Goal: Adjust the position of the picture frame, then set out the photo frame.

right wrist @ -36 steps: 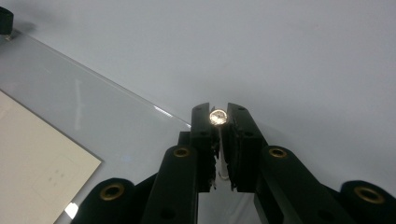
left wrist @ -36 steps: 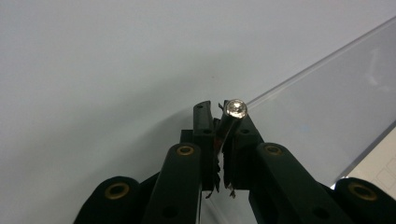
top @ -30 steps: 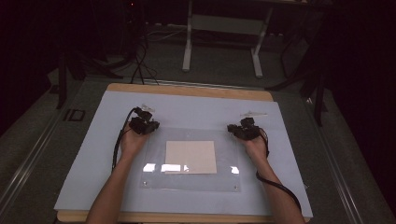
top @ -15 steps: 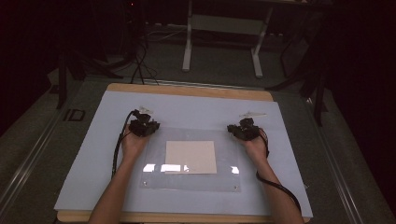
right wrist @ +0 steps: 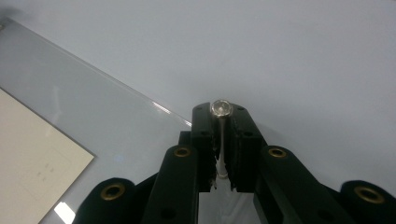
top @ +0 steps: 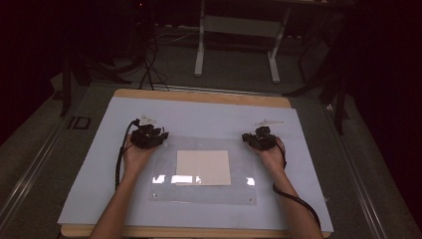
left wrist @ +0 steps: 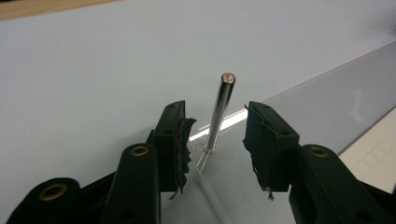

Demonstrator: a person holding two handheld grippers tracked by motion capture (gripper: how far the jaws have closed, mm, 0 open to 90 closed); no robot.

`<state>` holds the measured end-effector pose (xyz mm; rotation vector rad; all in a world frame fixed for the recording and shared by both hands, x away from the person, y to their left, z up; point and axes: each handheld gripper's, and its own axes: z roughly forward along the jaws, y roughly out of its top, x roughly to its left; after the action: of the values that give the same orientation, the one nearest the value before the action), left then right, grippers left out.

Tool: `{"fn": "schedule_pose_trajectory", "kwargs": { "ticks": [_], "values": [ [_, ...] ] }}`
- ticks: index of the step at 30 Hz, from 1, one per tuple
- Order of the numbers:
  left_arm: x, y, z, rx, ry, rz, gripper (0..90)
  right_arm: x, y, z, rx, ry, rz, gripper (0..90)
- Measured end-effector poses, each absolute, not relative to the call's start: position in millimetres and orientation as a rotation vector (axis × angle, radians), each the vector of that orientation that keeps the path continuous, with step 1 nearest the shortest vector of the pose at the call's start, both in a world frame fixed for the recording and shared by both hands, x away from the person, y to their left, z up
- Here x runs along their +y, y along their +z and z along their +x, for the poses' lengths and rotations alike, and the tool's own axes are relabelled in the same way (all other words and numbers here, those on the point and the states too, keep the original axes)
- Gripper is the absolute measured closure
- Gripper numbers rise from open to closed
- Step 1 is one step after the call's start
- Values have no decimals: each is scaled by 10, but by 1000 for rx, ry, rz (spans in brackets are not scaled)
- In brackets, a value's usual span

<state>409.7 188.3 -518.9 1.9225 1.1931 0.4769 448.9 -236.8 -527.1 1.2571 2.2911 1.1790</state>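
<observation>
High view: the left gripper and right gripper rest at the far corners of a clear plate. Left gripper view: jaws, just opened, flank an upright steel pin without touching. Right gripper view: jaws clamp a second pin.

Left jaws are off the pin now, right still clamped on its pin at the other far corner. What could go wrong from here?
1. The left gripper jaws have just been opening; the left pin stands free between them, leaning, so a sideways pull-back could knock it.
2. The right gripper clamps the right pin; moving that hand could drag the clear sheet and shift the paper.
</observation>
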Motion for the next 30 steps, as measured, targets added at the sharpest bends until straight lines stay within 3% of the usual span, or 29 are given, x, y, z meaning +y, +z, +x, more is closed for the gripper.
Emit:
{"fn": "schedule_pose_trajectory", "kwargs": {
  "ticks": [18, 30],
  "values": [
    [1883, -5198, 4065, 1164, 500, 1891, 572, -2391, -5240, 4424, 2259, 1181, 1210, 778],
    [1904, -5177, 4039, 1130, 506, 1854, 649, -2375, -5157, 4334, 2189, 1173, 1144, 847]
  ]
}}
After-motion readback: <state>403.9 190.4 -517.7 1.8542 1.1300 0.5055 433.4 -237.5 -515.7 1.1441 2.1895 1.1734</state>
